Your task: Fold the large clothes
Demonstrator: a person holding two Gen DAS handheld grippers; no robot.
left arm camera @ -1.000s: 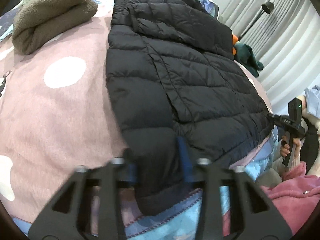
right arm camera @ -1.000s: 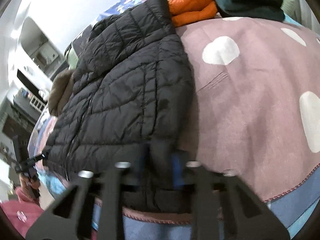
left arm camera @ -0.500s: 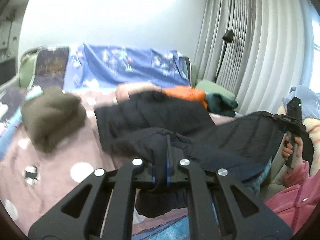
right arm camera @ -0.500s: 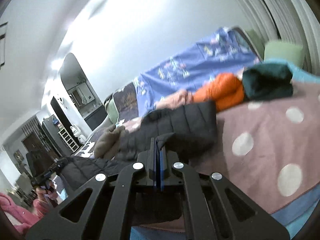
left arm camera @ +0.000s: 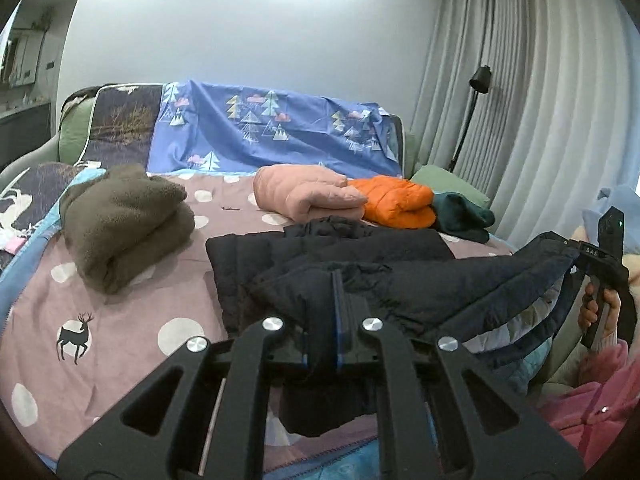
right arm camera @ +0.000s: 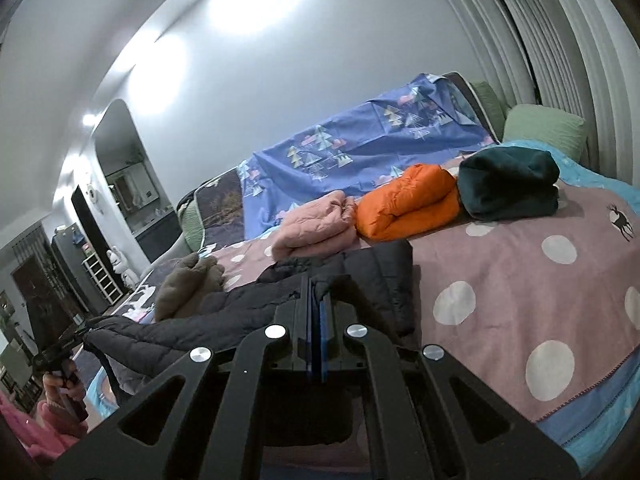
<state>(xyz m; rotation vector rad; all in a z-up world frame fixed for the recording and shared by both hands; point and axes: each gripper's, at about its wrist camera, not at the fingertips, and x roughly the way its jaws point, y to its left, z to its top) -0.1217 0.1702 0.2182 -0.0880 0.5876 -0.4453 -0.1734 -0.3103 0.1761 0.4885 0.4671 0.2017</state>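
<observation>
A black quilted puffer jacket (left arm camera: pixel 332 248) lies on the pink dotted bedspread (left arm camera: pixel 120 320), its near hem lifted off the bed. My left gripper (left arm camera: pixel 338 304) is shut on the hem's left corner. My right gripper (right arm camera: pixel 316 312) is shut on the other hem corner of the jacket (right arm camera: pixel 360 276). The hem hangs stretched between the two grippers. The right gripper also shows at the right of the left wrist view (left arm camera: pixel 588 264), and the left gripper at the lower left of the right wrist view (right arm camera: pixel 82 330).
Folded clothes lie at the back of the bed: a brown fleece (left arm camera: pixel 124 220), a pink jacket (left arm camera: pixel 308 196), an orange jacket (left arm camera: pixel 396 200), a dark green one (left arm camera: pixel 460 216). A floor lamp (left arm camera: pixel 478 80) and curtains stand at the right. A green pillow (right arm camera: pixel 544 126) lies beyond.
Both grippers closed on the jacket's near hem and lifted it off the bed. The views tilted up from the jacket to the room.
</observation>
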